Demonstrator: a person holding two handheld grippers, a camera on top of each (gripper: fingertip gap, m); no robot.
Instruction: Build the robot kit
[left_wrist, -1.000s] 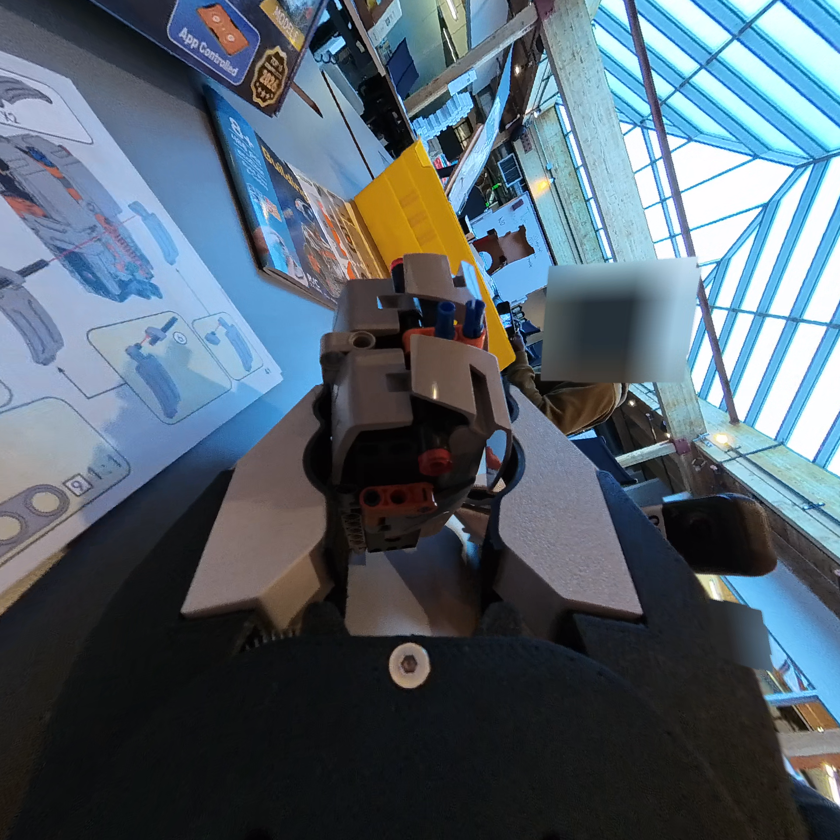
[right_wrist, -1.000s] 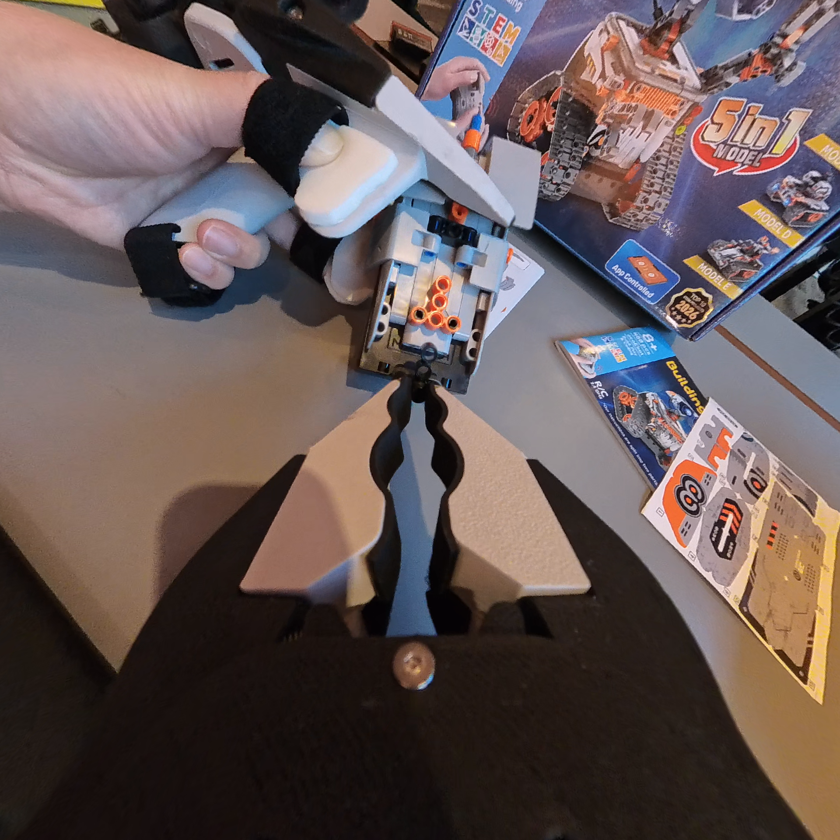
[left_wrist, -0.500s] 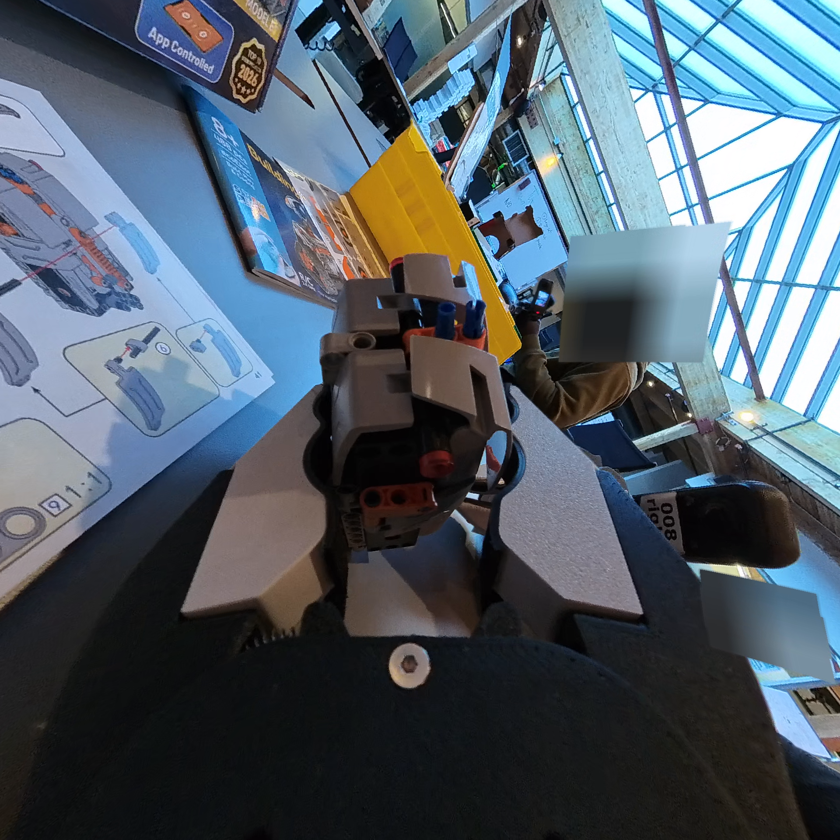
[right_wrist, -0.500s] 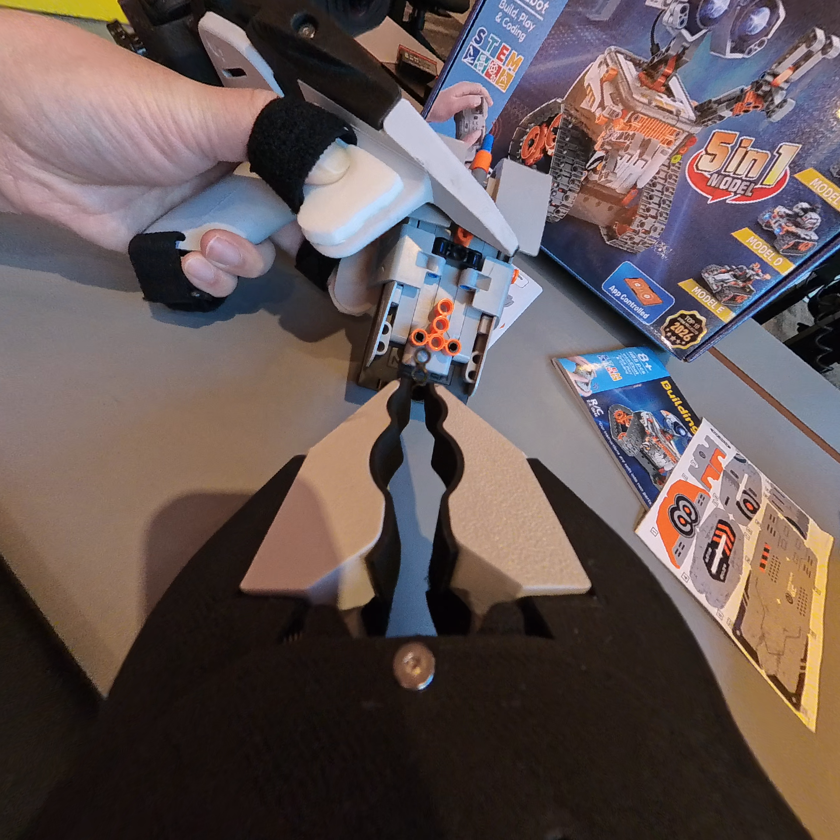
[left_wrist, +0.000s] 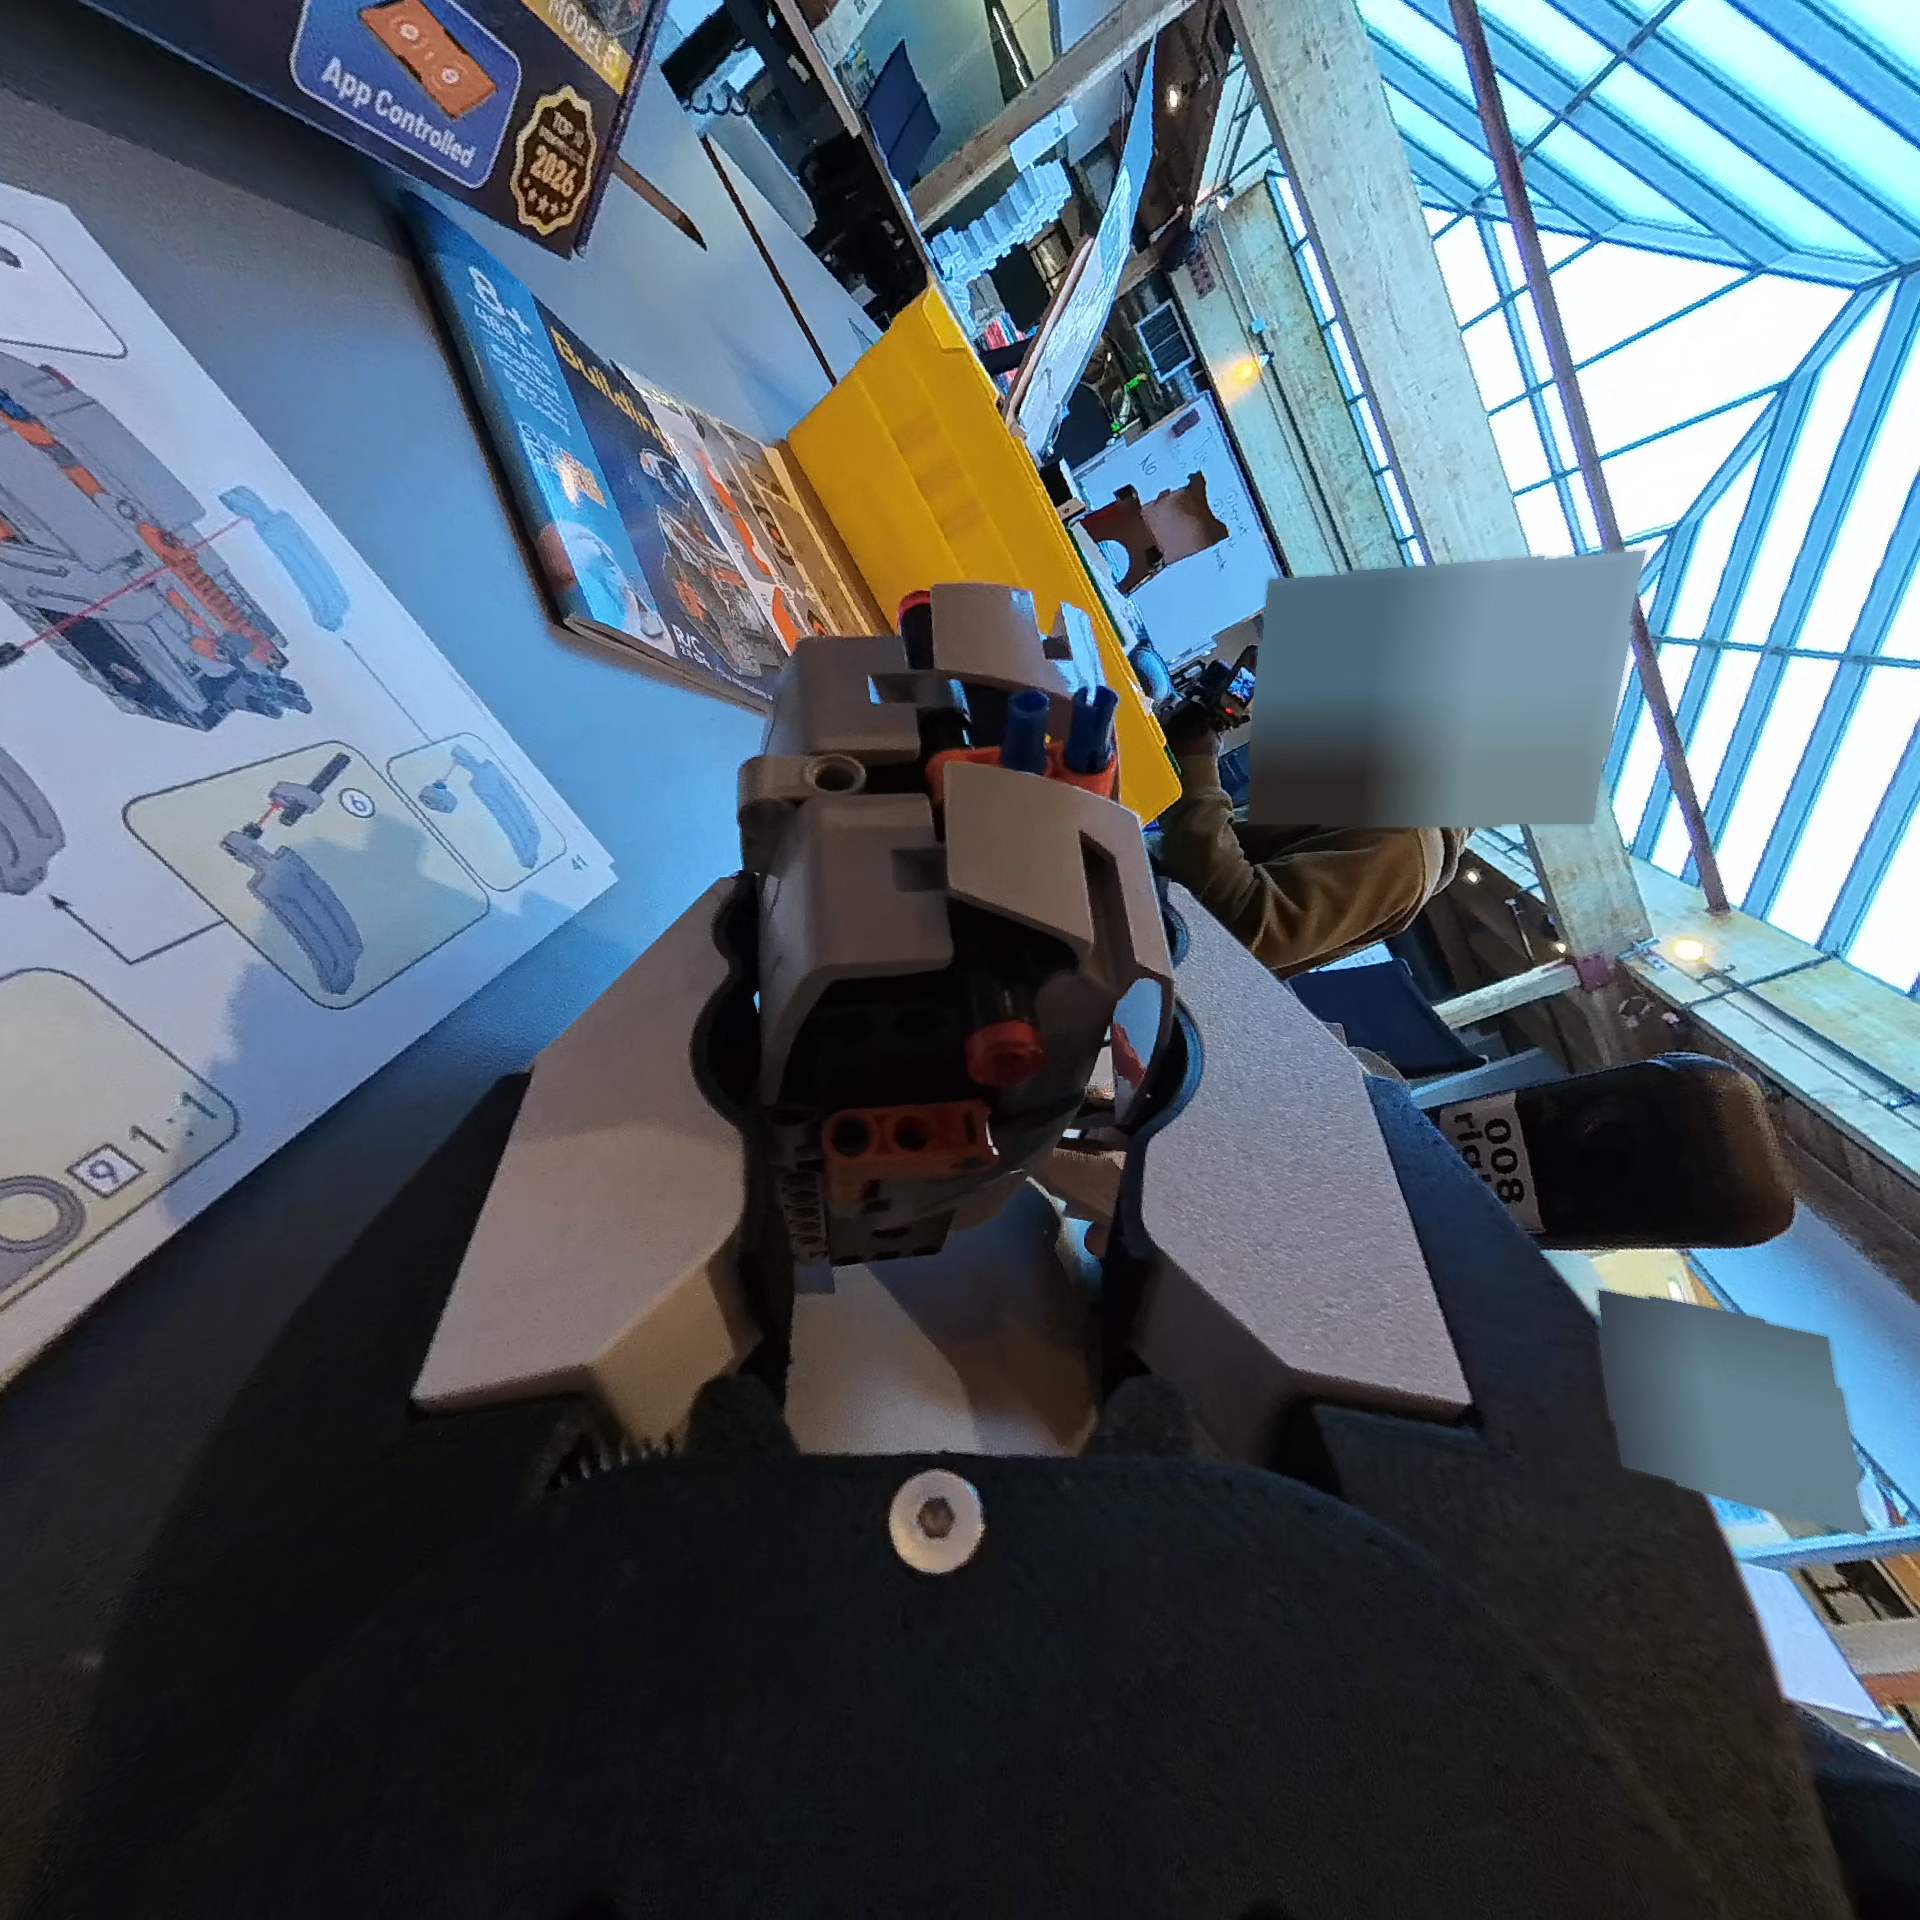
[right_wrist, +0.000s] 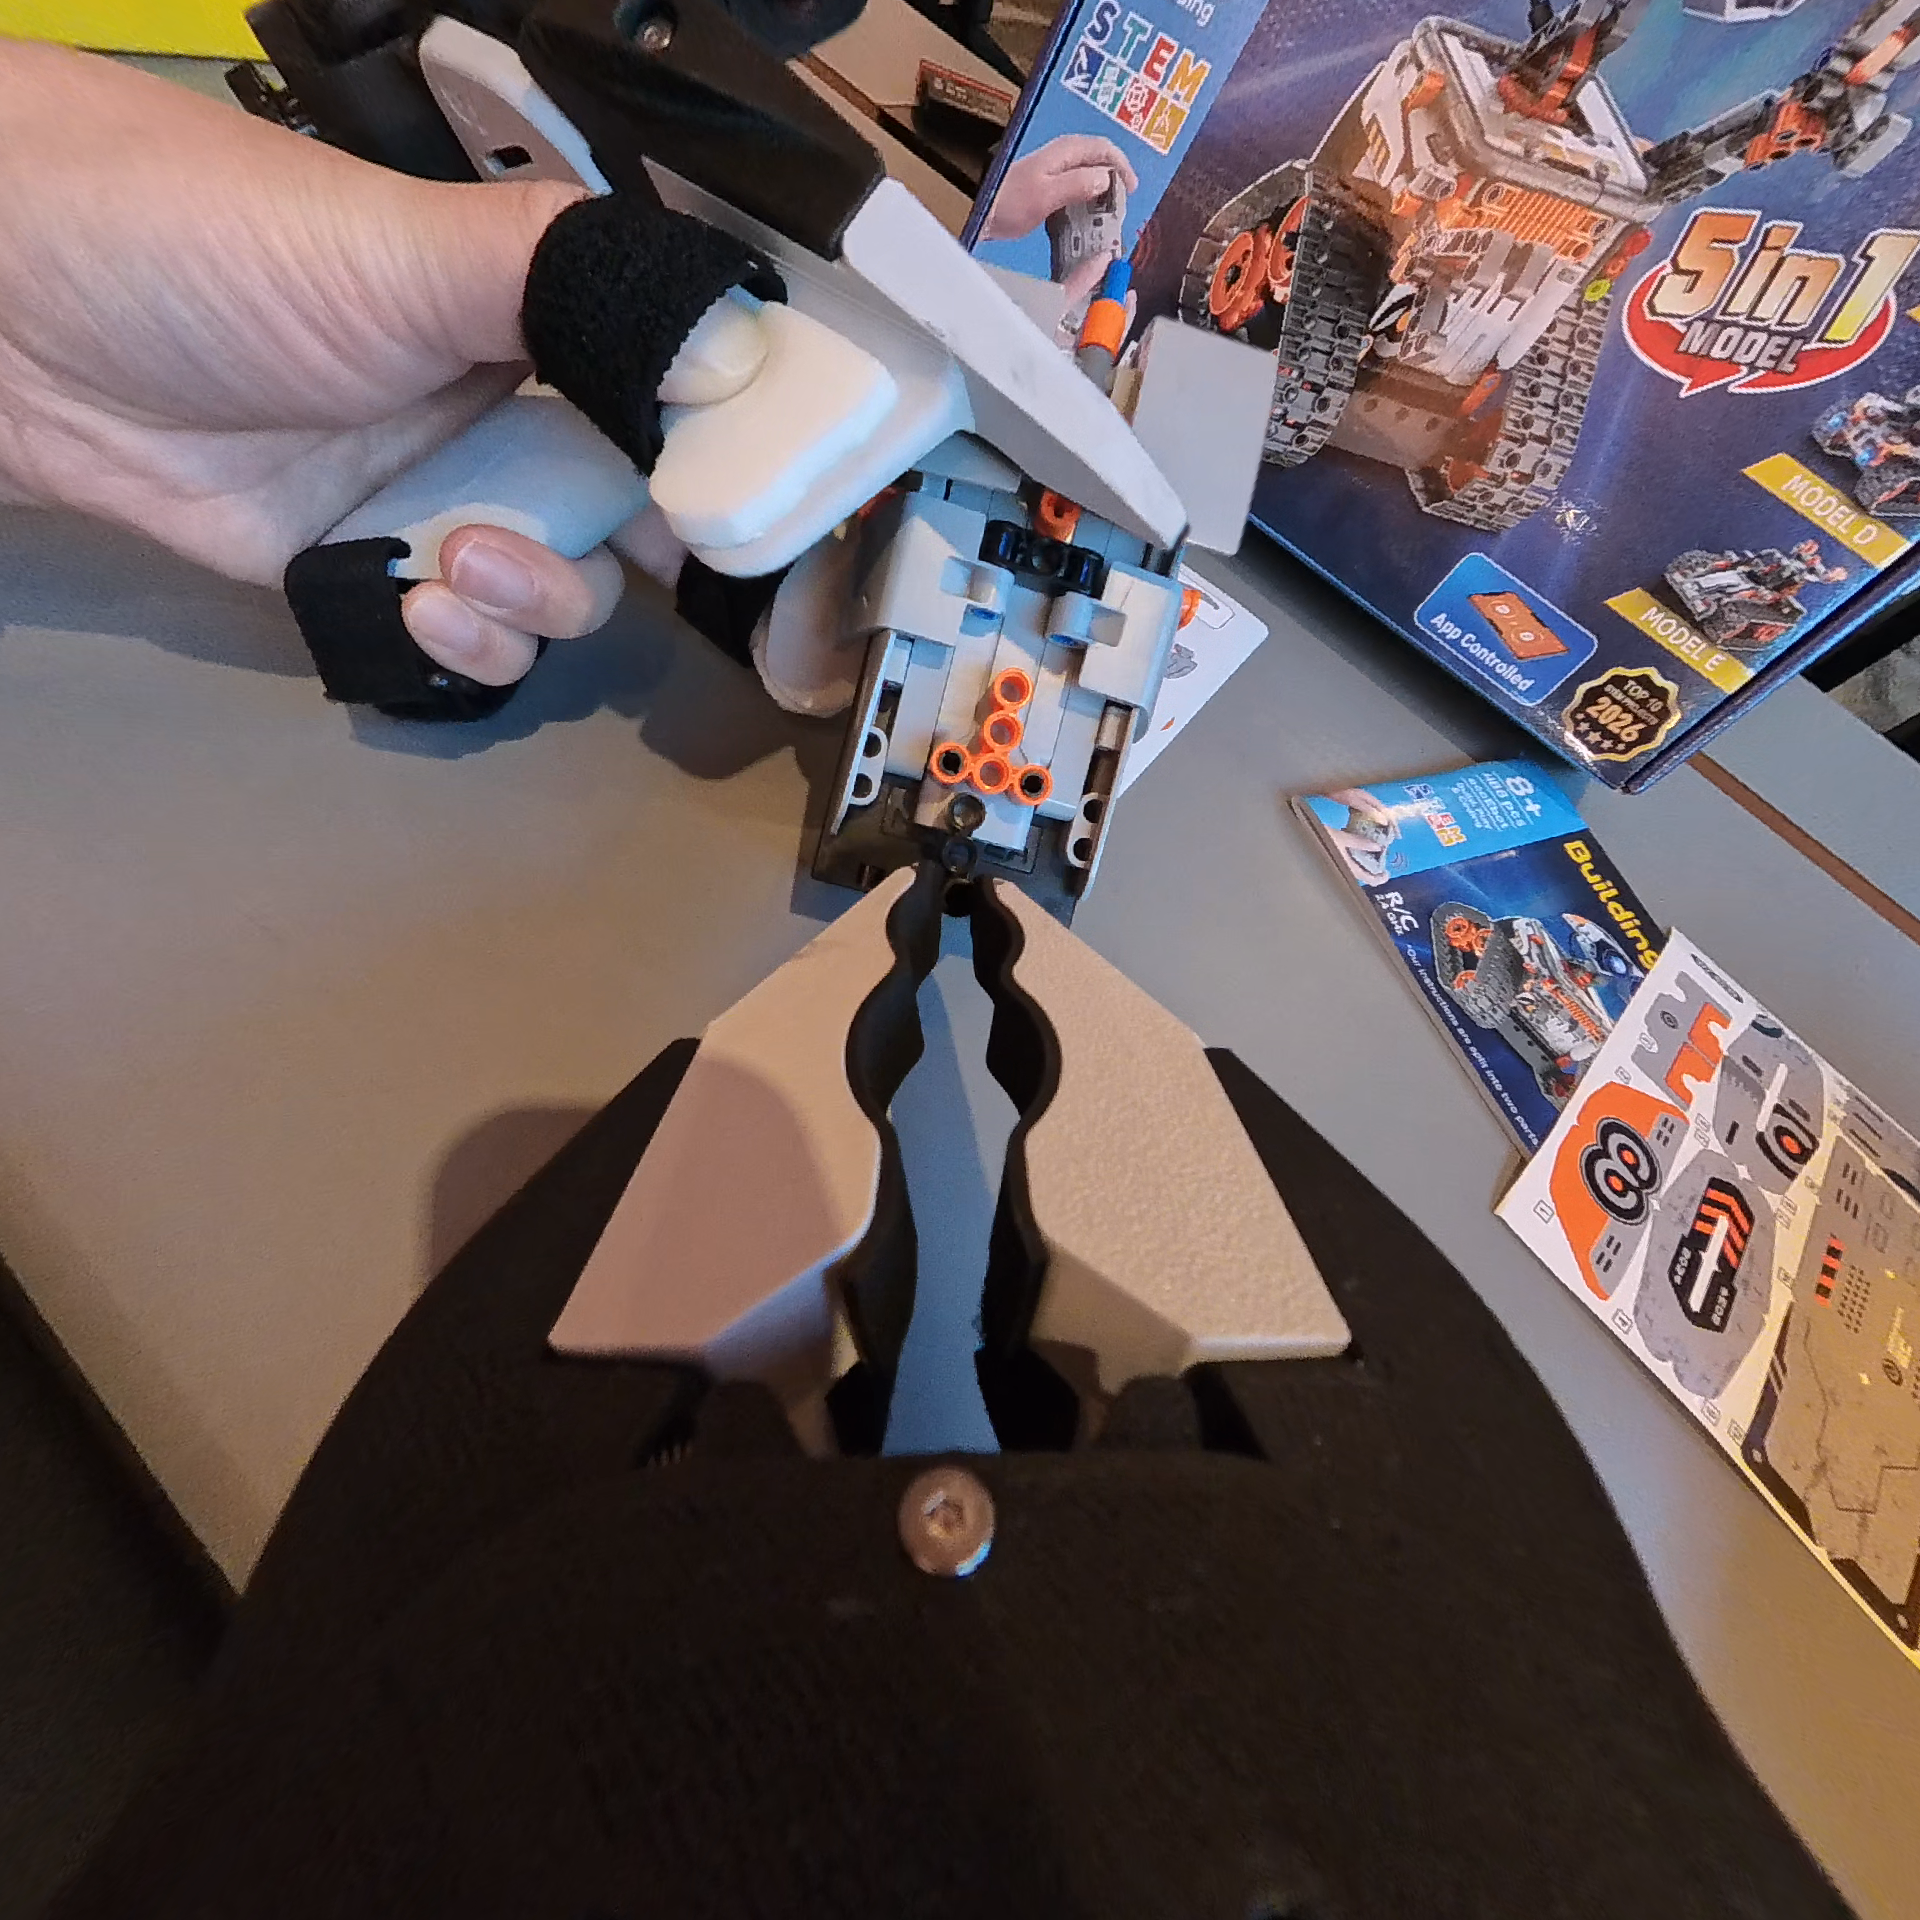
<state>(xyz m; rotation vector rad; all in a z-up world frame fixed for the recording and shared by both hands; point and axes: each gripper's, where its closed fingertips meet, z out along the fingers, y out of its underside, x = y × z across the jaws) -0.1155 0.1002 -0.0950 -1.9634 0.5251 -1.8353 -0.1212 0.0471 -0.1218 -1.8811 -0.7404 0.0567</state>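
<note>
My left gripper (left_wrist: 951, 935) is shut on a grey brick-built model (left_wrist: 914, 883) with orange and blue pins, held above the table. In the right wrist view a hand (right_wrist: 208, 343) holds that left gripper (right_wrist: 935, 343) over the model (right_wrist: 987, 665). My right gripper (right_wrist: 951, 883) is shut on a small black pin (right_wrist: 956, 857). The pin's tip sits against the near end of the model, just below a cluster of orange rings (right_wrist: 992, 748). A black part of the right gripper (left_wrist: 1642, 1153) shows at the right of the left wrist view.
A toy kit box (right_wrist: 1558, 312) stands at the back of the grey table (right_wrist: 312, 987). A booklet (right_wrist: 1475, 935) and a sticker sheet (right_wrist: 1766, 1247) lie to the right. An instruction sheet (left_wrist: 208, 779) and a yellow bin (left_wrist: 966, 540) lie beyond the model. A person (left_wrist: 1299, 883) sits far off. Some 6 cm of space lies between my two pairs of fingers.
The model and the right gripper's tips have drawn slightly closer, so the pin now meets the model's end. The left view has shifted a little over the table. Both grips are unchanged.
</note>
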